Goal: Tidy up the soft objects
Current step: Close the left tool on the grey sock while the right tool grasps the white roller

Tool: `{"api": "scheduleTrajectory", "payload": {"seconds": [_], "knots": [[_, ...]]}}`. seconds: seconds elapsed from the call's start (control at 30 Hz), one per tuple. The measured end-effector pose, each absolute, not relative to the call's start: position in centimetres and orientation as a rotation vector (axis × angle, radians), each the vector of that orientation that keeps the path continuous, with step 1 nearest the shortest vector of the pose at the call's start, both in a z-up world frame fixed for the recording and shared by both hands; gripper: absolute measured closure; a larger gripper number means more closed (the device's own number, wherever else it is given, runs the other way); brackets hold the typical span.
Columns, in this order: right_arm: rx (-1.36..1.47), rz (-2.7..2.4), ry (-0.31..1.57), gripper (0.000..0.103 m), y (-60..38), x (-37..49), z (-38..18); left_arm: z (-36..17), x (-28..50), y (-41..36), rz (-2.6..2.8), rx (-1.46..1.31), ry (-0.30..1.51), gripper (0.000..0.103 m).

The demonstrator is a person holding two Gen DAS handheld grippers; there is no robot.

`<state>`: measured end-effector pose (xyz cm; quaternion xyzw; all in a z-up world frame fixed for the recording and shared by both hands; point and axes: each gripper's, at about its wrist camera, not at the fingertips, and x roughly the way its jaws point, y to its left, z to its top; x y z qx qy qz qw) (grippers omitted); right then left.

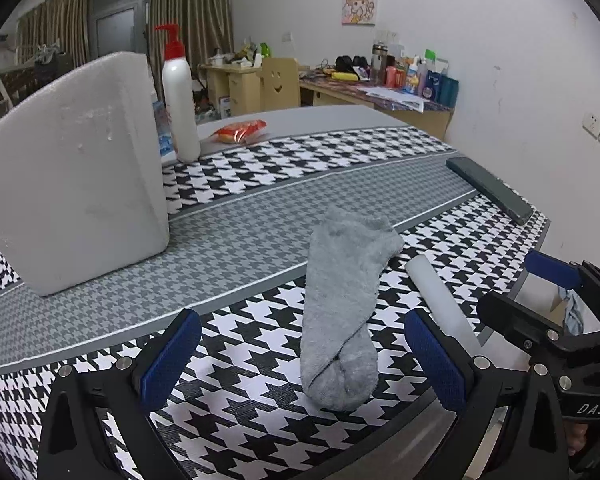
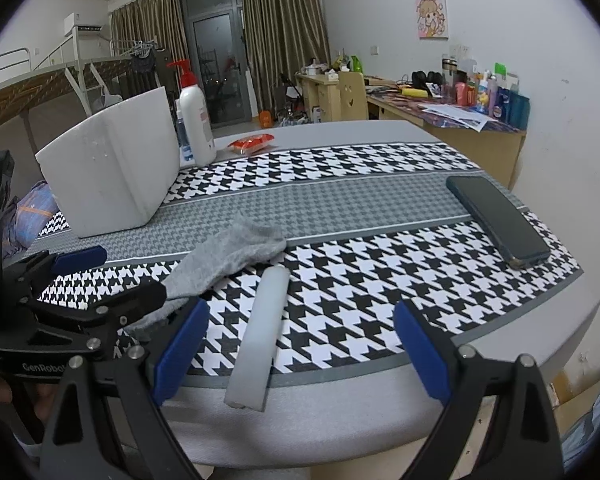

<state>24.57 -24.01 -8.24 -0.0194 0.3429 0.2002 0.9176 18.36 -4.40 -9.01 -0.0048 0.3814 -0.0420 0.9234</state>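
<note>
A table (image 1: pixel 340 120) covered in a black, white and grey houndstooth cloth fills both views. At its far left stands a white foam box (image 1: pixel 72 176), the largest thing on it, with a white pump bottle (image 1: pixel 180 100) just behind and a red snack packet (image 1: pixel 240 131) beyond. A dark phone (image 2: pixel 500 220) lies near the right edge. A grey sock (image 1: pixel 344 308) lies flat near the front edge, and just beside it, to its right, lies a white foam tube (image 2: pixel 260 328), apart from the sock or barely touching. The left gripper (image 1: pixel 300 360) hovers with its 2 blue pads spread wide on either side of the sock, pinching nothing. The right gripper (image 2: pixel 300 352) is likewise spread wide around the tube, empty. The likely risks: the tube's near end overhangs the table edge, so a careless nudge could roll it off; and the sock lies so flat that closing pads may slide over it or snag the cloth.
</note>
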Motion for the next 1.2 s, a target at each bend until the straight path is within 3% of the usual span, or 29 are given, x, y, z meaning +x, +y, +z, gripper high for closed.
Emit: {"api": "scheduleTrajectory", "payload": {"seconds": [0.3,0.57,0.9,1.2], "knots": [[-0.027,0.415,0.739,0.007,-24.3,25.3,-9.2,-9.8,19.3,-4.8,-0.07,0.012,0.805,0.003],[-0.044,0.435,0.748,0.007,-23.9,25.3,-9.8,-10.6,19.8,-5.3,-0.069,0.037,0.838,0.022],[-0.045,0.453,0.757,0.007,-23.4,25.0,-10.3,-11.2,19.9,-6.0,-0.092,0.055,0.861,0.032],[-0.052,0.466,0.76,0.007,-22.9,24.8,-10.4,-11.1,19.7,-6.0,-0.099,0.051,0.857,0.046]]}}
